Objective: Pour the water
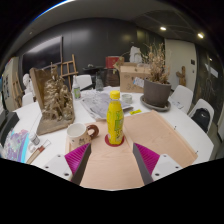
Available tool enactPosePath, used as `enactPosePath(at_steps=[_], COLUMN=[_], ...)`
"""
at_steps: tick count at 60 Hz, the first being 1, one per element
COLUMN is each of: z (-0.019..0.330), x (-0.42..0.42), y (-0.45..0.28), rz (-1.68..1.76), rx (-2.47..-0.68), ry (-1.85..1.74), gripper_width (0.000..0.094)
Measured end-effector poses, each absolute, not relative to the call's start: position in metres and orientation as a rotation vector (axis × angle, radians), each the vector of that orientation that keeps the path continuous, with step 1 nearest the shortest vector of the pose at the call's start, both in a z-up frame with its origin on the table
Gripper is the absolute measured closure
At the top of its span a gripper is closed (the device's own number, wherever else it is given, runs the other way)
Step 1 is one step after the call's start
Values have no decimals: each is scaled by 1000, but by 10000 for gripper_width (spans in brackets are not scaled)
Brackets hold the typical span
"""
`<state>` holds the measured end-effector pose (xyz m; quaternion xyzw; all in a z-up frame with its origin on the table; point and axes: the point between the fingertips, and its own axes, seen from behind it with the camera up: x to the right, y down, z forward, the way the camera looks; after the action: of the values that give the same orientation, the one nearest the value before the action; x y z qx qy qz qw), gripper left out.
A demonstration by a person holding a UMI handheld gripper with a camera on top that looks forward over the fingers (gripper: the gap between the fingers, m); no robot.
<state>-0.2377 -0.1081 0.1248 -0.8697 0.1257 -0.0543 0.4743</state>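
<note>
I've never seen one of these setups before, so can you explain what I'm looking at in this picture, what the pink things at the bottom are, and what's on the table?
This is a single wide-angle picture from a camera mounted on a handheld gripper, a two-finger tool a person carries instead of a robot arm. The camera looks forward along the two fingers, so they show at the bottom; the pink pads are their inner faces.

The fingers are open and hold nothing. Just ahead of them, on a wooden board lying on the white table, stands a yellow bottle with a yellow cap, upright on a red coaster. Beside it is a white mug. Further back are a wooden rack, a potted plant and a cardboard box, with white chairs around the table.
</note>
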Motion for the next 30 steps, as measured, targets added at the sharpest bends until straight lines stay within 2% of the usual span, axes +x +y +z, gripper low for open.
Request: enactPosePath(at_steps=[16,30], z=[191,224], x=[-284,-301], y=[-246,-314], rz=[-171,-217], rx=[-2157,-2146], ry=[285,266], gripper_width=[77,76])
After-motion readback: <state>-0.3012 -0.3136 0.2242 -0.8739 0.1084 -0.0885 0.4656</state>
